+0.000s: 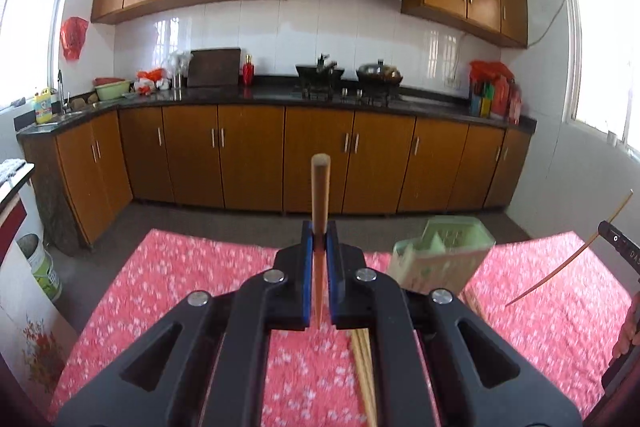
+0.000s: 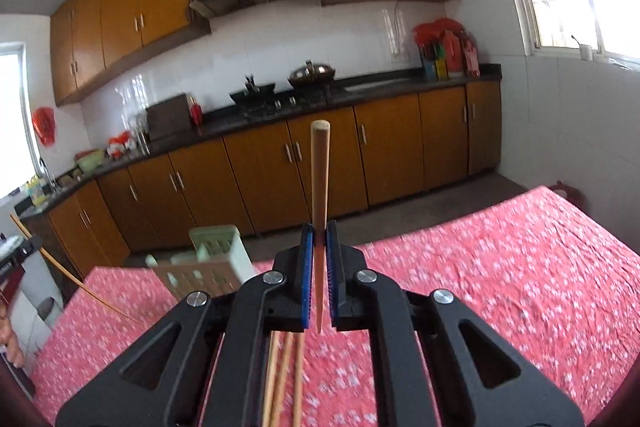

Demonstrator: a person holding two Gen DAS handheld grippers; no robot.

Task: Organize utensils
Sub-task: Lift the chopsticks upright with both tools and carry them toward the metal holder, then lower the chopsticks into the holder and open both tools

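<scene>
- Left gripper [image 1: 320, 241] clamped on one chopstick [image 1: 320, 195]; right gripper [image 2: 319, 241] clamped on another [image 2: 319, 175].
- Spare chopsticks [image 2: 282, 379] lie near, on tabletop [image 2: 500, 267].
- Holder [image 1: 444, 251] far, between grippers.
- Sticks look light, stiff, smooth; gripped low down, so probably pivot easily.

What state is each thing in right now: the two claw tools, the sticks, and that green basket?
Left gripper: shut on a chopstick.
Left chopstick: clamped, sticking out forward.
Right gripper: shut on a chopstick.
Right chopstick: clamped, sticking out forward.
Green utensil holder: standing on the table; contents unclear.
Loose chopsticks: lying on the red tablecloth.
</scene>
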